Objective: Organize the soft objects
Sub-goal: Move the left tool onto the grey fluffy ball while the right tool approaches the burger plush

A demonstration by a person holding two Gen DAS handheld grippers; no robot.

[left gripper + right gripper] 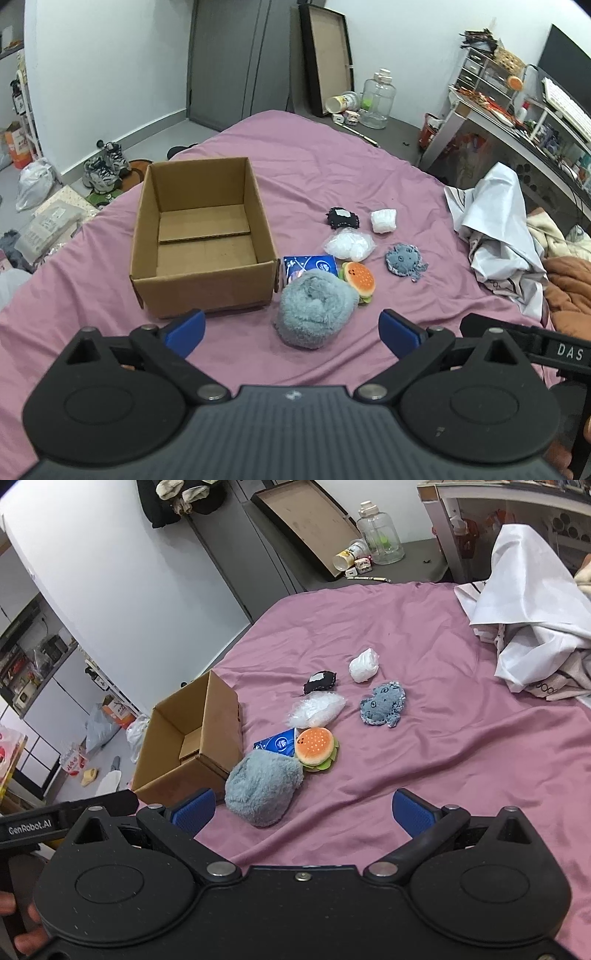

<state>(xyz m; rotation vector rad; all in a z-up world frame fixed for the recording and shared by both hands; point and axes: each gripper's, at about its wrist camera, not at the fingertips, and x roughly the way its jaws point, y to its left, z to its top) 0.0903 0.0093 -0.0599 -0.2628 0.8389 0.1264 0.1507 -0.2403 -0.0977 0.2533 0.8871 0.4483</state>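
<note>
Seven soft things strewn on a pink bedsheet [332, 155] ahead of both grippers. Nearest, between and just beyond the left gripper [291, 328] fingers: a fluffy grey-blue plush [314, 308], touching a burger plush [360, 280] and a blue packet [310, 266]. Beyond the left fingertip: an open cardboard box [201, 236], nothing inside. Farther off: denim octopus [405, 259], clear bag [349, 245], black pouch [342, 218], white wad [384, 220]. Readable: "DAS", "GenRobot.AI". Right gripper [303, 810] and left alike spread wide, gripping nothing.

One cardboard box [207, 236] sits on the bed. Seven soft things lie beside it: one fluffy grey plush [314, 308], one burger toy [359, 281], one denim octopus [404, 260], one black pouch [342, 218], one blue packet [309, 266], two white bundles [383, 220].
</note>
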